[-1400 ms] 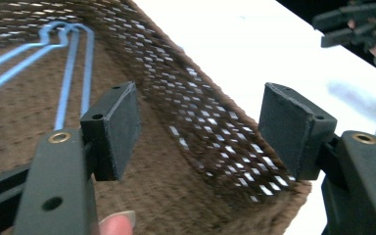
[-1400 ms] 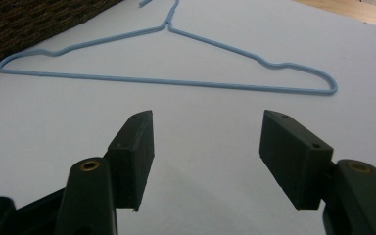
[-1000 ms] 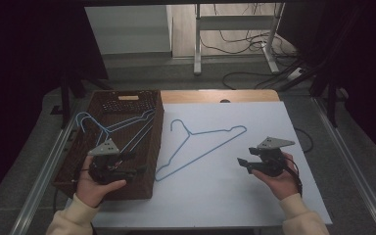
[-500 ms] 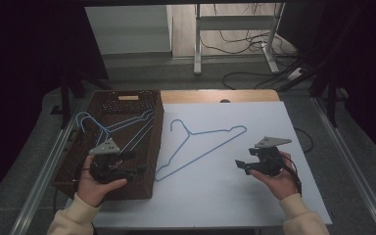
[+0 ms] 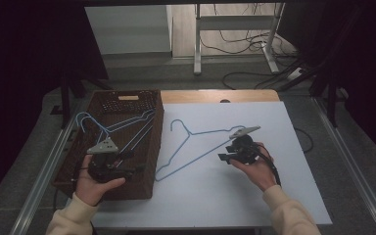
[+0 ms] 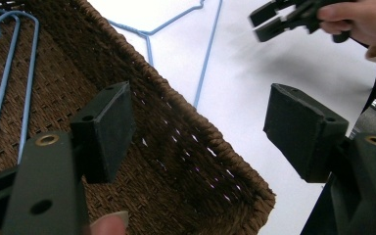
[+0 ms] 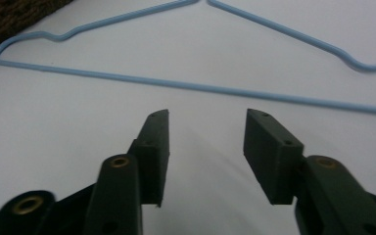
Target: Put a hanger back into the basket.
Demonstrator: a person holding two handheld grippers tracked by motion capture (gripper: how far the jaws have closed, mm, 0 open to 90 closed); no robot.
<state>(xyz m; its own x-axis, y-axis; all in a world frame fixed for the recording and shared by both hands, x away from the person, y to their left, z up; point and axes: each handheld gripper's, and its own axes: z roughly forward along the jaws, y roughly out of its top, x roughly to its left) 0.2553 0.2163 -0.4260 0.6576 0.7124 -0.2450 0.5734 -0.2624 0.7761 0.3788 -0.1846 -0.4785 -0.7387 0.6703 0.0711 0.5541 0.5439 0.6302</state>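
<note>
A light-blue wire hanger (image 5: 192, 160) lies flat on the white table (image 5: 254, 196), hook toward the basket. My right gripper (image 5: 223, 156) is open just right of its long lower bar. In the right gripper view that gripper (image 7: 205, 142) has nothing between its jaws, and the hanger's bar (image 7: 200, 88) runs across a short way ahead of them. My left gripper (image 5: 134, 170) hovers open over the near right corner of the brown wicker basket (image 5: 127, 192). In the left gripper view it (image 6: 200, 122) is empty above the basket rim (image 6: 235, 161). A few blue hangers (image 5: 127, 125) (image 6: 29, 73) lie inside.
The table hanger (image 6: 207, 54) and the right hand's gripper (image 6: 293, 17) show beyond the basket in the left gripper view. Metal rails (image 5: 44, 176) flank the table. Cables (image 5: 254, 73) and a stand's legs lie on the floor behind it.
The right gripper has moved left and a little away from me, up to the hanger's lower bar. The left gripper has stayed over the basket.
</note>
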